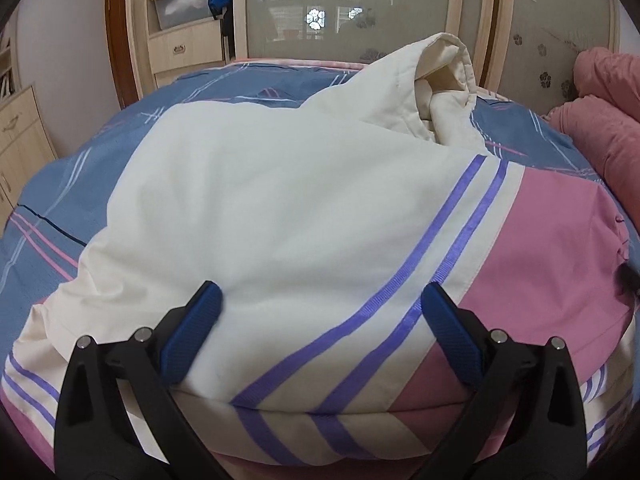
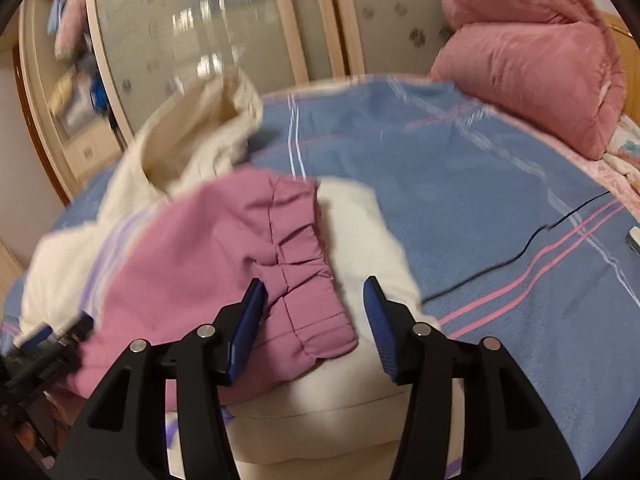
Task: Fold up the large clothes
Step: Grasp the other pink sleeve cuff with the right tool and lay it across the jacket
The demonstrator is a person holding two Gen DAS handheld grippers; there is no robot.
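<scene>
A large cream, pink and purple-striped padded jacket [image 1: 260,208] lies on the blue bed cover [image 1: 100,168], its hood [image 1: 444,80] raised at the far end. My left gripper [image 1: 320,304] is open just above the jacket's near folded edge, holding nothing. In the right wrist view the jacket's pink sleeve with a gathered cuff [image 2: 304,280] lies folded across the cream body [image 2: 360,240]. My right gripper [image 2: 316,296] is open, jaws on either side of the cuff end, not closed on it. The left gripper shows blurred at the lower left of that view [image 2: 48,340].
Pink quilts [image 2: 532,60] are piled at the bed's far right. A black cable [image 2: 520,252] and a small white object [image 2: 634,238] lie on the cover at right. Wardrobe sliding doors [image 1: 340,8] and shelves [image 1: 180,12] stand behind the bed.
</scene>
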